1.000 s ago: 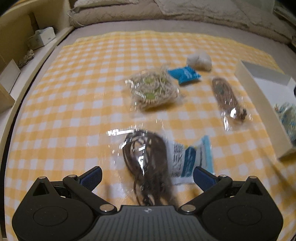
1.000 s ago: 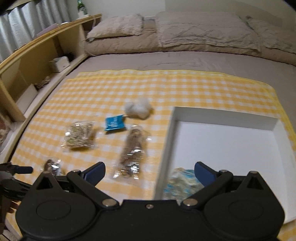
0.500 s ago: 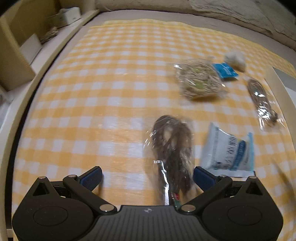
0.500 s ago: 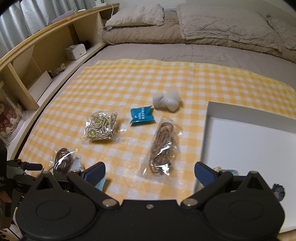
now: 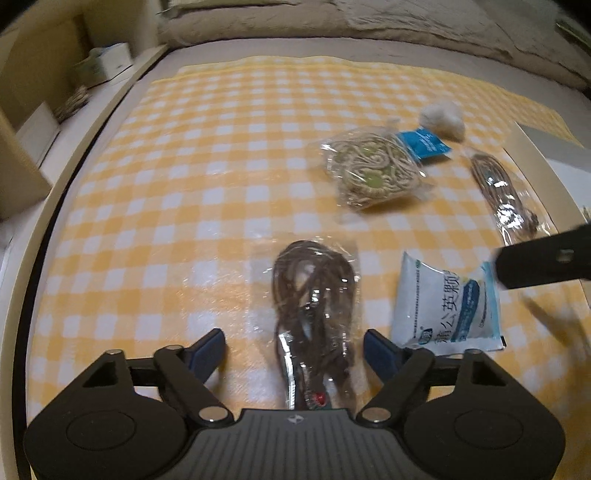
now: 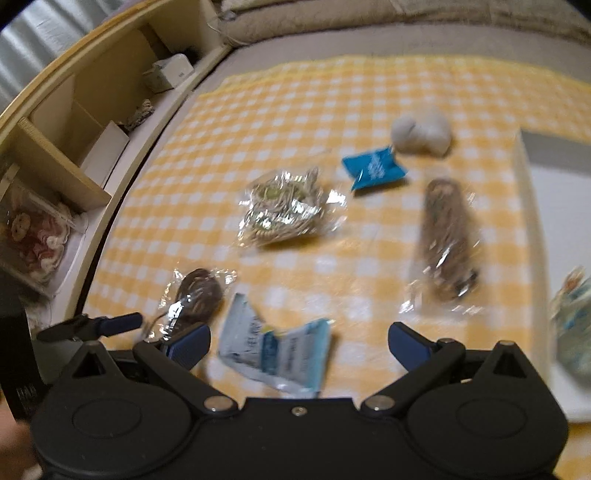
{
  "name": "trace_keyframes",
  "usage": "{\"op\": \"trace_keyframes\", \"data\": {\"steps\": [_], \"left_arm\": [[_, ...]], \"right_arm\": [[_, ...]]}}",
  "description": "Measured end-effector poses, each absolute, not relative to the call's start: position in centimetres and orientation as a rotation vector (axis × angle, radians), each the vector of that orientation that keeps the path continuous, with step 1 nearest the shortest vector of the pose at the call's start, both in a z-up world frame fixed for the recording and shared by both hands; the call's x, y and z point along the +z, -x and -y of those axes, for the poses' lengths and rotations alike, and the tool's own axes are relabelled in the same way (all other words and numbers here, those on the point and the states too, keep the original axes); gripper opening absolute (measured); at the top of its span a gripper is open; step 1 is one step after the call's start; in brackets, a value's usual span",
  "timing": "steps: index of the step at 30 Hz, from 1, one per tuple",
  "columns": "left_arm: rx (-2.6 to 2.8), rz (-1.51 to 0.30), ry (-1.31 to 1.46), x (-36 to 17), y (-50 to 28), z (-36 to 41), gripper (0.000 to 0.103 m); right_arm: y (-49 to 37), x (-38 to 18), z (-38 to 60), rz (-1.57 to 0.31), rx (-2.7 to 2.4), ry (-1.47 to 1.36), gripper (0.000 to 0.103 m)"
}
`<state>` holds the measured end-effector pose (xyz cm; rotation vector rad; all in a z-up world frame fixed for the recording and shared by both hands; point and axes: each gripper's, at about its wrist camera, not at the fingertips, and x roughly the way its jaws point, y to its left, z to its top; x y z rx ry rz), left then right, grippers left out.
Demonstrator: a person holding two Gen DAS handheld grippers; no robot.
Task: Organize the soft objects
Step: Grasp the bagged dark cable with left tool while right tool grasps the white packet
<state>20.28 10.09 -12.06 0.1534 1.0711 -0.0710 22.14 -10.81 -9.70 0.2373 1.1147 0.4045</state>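
Near yellow-checked cloth's (image 5: 221, 155) front edge: clear bag of dark brown cord (image 5: 314, 306) between left gripper's (image 5: 294, 349) spread jaws | right gripper (image 6: 298, 341) agape, empty, over white-blue sachet (image 6: 275, 350) | risk: slick film slipping.

A yellow-and-white checked cloth (image 5: 207, 177) covers much of a grey bed sheet (image 6: 332, 44), which shows bare past the cloth's far edge. Along the far edge of the bed lies a rumpled beige quilt (image 5: 369, 18). A light wooden shelf unit (image 6: 85, 110) runs along the left edge of the bed, split into open compartments. One compartment holds a small white box (image 6: 170, 72); a nearer one holds a flat white box (image 6: 103, 151). Pale pleated curtains (image 6: 33, 40) hang behind the shelf unit. The light is dim and warm.
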Motion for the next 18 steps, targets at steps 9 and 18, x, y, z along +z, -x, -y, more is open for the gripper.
{"op": "trace_keyframes", "data": {"steps": [9, 18], "left_arm": [[-0.123, -1.070, -0.233, -12.2, -20.4, -10.2, 0.064], [-0.126, -1.073, -0.200, -12.1, -19.9, -11.0, 0.054]], "right_arm": [[-22.4, -12.9, 7.9, -1.174, 0.300, -0.354, 0.103], [-22.7, -14.9, 5.7, -1.161, 0.248, -0.339, 0.103]]}}
